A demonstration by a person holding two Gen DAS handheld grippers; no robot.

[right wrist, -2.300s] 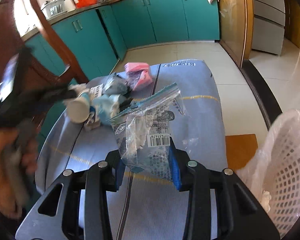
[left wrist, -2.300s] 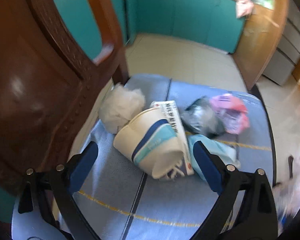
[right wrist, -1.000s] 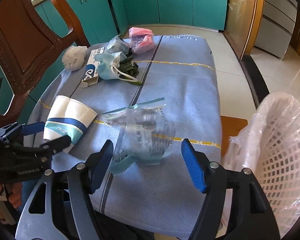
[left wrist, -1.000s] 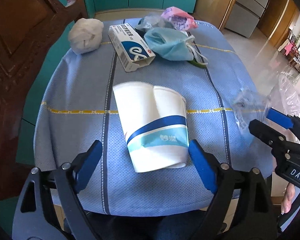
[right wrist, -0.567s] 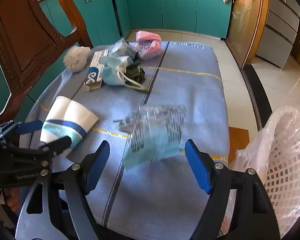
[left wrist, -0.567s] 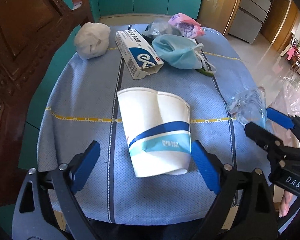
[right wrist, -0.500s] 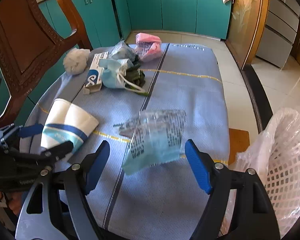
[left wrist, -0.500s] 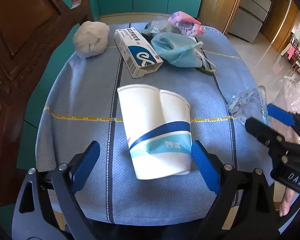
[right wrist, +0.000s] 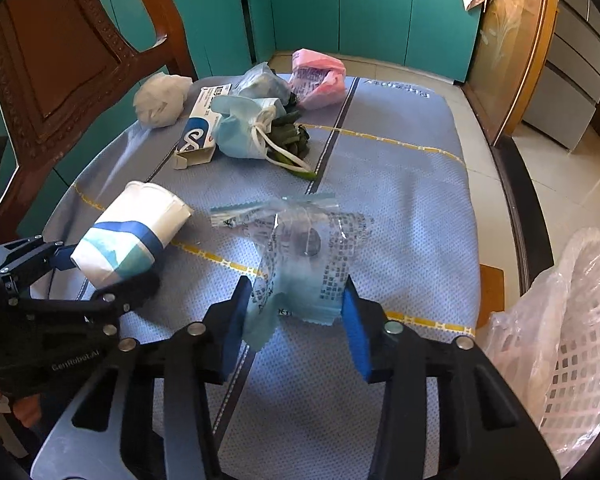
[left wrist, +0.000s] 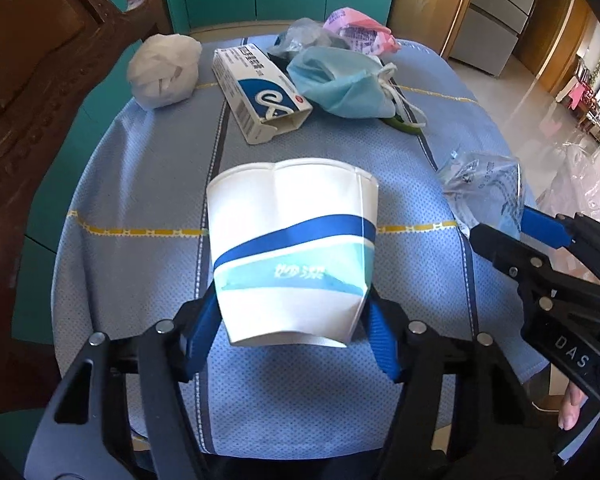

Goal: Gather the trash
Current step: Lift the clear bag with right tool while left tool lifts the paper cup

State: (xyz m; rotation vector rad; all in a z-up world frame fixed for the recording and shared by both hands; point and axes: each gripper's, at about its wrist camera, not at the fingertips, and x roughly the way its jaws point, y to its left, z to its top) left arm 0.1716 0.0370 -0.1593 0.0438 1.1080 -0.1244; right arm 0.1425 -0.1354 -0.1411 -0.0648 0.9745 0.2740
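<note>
Left wrist view first: I've got the left gripper (left wrist: 290, 330) closed down on the crushed paper cup (left wrist: 290, 248), blue pads touching both sides of its base, so the cup is held. Its long axis runs straight out toward twelve o'clock, mouth away from me, over the blue tablecloth (left wrist: 140, 184). Beyond it at twelve sit the medicine box (left wrist: 260, 94), the blue face mask (left wrist: 340, 84), a white wad (left wrist: 164, 72) at eleven and a pink bag (left wrist: 356, 32) at one. The right gripper (left wrist: 516, 224) shows at three o'clock, tips on the clear plastic wrapper (left wrist: 484, 184). Now the right wrist view: the right gripper (right wrist: 294, 318) has narrowed around that clear plastic wrapper (right wrist: 300, 252); its lower end sits between the pads, the left pad touching the film, while on the right I can't quite tell whether there is contact, so I call it closing rather than clamped. The wrapper stretches from the claw toward twelve. The paper cup (right wrist: 134, 232) and left gripper (right wrist: 100, 276) are at nine. What matters next, I reckon: the white lined basket (right wrist: 564, 340) lies at four o'clock, just beside the right claw, so the right hand is clearly nearer the drop and the cup has the longer trip across.
</note>
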